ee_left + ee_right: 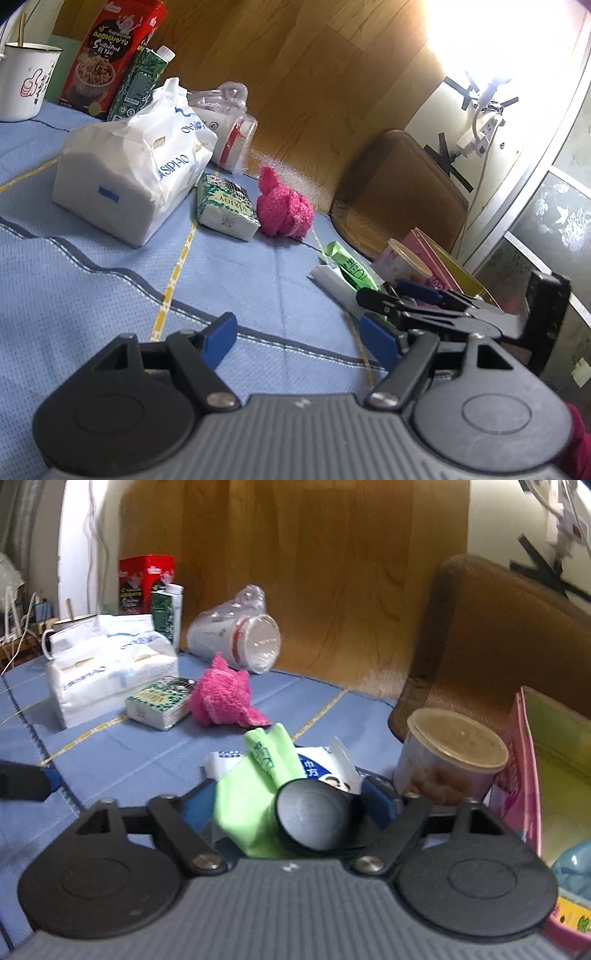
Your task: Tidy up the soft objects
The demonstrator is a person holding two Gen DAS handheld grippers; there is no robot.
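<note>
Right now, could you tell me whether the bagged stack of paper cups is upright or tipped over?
Tipped over: the paper cups lie on their side, round end facing the right wrist camera.

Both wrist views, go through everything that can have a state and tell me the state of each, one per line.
left gripper: open, nothing between the fingers
right gripper: fingers around the green cloth
pink towel: bunched up on the blue mat
stack of cups: lying on its side, bagged
tissue pack: lying flat
snack tub: upright, lid on
milk carton: upright, capped
</note>
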